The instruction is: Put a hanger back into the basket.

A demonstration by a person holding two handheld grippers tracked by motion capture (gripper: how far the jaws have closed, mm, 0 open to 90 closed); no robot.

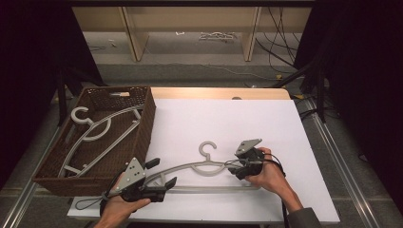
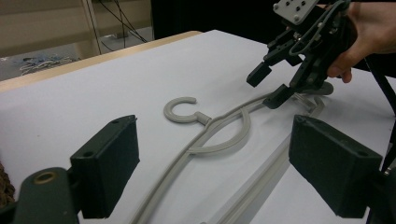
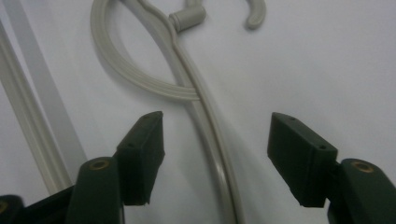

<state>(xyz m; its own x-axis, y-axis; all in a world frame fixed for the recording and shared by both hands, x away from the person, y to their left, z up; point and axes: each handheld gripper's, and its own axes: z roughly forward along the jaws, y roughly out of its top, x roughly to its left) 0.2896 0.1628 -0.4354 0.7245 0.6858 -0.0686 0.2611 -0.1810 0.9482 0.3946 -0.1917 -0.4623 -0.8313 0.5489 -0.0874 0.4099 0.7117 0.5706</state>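
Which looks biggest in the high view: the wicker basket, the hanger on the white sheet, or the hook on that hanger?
1. Wicker basket, clearly the largest.
2. Grey hanger on the white sheet.
3. Its hook, the smallest.

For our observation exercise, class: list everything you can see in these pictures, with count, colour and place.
Clothes hanger on the board: one, grey, lying flat between both grippers.
Hangers in the basket: at least two, grey, stacked.
Wicker basket: one, dark brown, table's left edge.
White board: one, covering the wooden tabletop.
Cables: several, black, floor beyond the table.
Left gripper: one, black, open, astride the hanger's left end.
Right gripper: one, black, jaws astride the hanger's right arm, not pressing.
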